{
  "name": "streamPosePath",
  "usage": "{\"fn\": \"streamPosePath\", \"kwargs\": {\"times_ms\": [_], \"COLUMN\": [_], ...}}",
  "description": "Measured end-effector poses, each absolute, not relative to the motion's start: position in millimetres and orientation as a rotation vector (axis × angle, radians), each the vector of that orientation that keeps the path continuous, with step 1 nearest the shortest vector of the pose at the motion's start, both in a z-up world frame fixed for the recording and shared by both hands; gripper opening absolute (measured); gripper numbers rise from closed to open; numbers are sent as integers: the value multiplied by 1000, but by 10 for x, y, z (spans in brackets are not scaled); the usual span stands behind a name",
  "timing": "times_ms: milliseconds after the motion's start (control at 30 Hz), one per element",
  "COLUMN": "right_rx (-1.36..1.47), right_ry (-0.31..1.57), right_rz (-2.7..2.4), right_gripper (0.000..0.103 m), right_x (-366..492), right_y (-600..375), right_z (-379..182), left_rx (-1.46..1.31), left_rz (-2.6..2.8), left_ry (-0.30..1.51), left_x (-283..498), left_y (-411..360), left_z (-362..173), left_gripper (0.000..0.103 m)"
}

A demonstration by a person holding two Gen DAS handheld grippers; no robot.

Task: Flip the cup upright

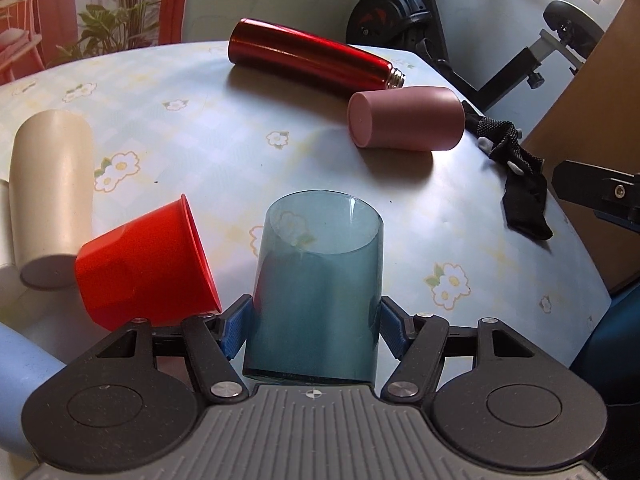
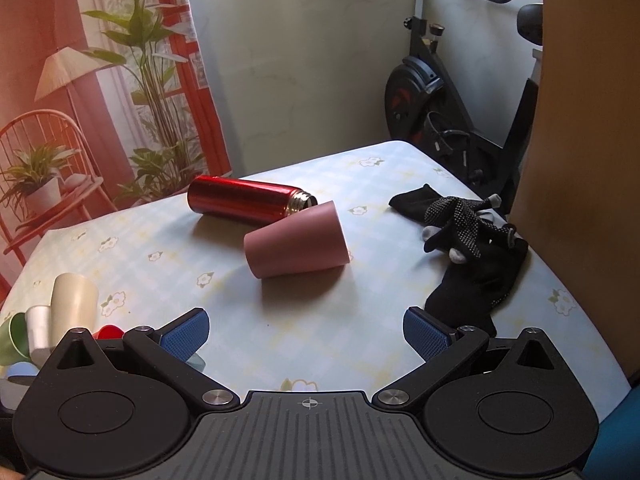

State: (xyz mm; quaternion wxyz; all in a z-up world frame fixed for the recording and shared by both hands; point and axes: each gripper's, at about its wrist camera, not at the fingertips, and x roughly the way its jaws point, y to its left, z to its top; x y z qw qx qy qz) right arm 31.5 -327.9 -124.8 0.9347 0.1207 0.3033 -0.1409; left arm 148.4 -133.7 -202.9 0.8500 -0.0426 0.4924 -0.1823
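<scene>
Left wrist view: the blue cup [image 1: 318, 292] is seen in the lower middle of the frame. It is gripped by the left gripper [image 1: 314, 328], with one blue pad pressed on each side of it. Its open mouth is turned up and away, and it looks a little tilted. Whether its bottom rests on the table [image 1: 224, 128] cannot be told. So the flip looks nearly done; the cup is yet to be set down straight and let go.

A red cup [image 1: 148, 264] is seen on its side just left of it, and a cream cup [image 1: 50, 196] is seen at the far left. A pink cup [image 1: 406, 118] is seen on its side in the upper right, with a red bottle [image 1: 314, 58] touching it from behind. A black glove [image 1: 516, 176] is seen at the right edge.

Right wrist view: the right gripper [image 2: 306, 336] is seen at the bottom, spread wide with nothing held. The pink cup [image 2: 296, 242] is seen lying in the middle of the frame, well apart from the gripper, and the red bottle [image 2: 250, 200] lies just behind it. The glove [image 2: 472, 248] is seen on the right. The blue cup cannot be made out here. If the other cups are part of the job, they are still to be stood up
</scene>
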Motion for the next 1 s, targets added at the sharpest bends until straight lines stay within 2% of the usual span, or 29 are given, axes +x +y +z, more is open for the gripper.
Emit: {"fn": "streamPosePath", "kwargs": {"times_ms": [167, 300, 667, 1000], "right_rx": [252, 264, 317, 412], "right_ry": [618, 619, 748, 894], "right_rz": [-282, -270, -42, 13], "right_gripper": [102, 103, 102, 100], "right_x": [305, 290, 707, 1186], "right_y": [-3281, -3287, -2889, -2609], "right_z": [-1232, -1220, -1460, -1816], "left_rx": [-128, -82, -43, -134], "left_rz": [-424, -420, -103, 95], "left_ry": [1016, 930, 676, 653], "left_x": [1436, 1310, 1053, 970], "left_y": [-1294, -1210, -339, 333], "left_z": [-1897, -1666, -1080, -978], "left_gripper": [73, 73, 73, 80]}}
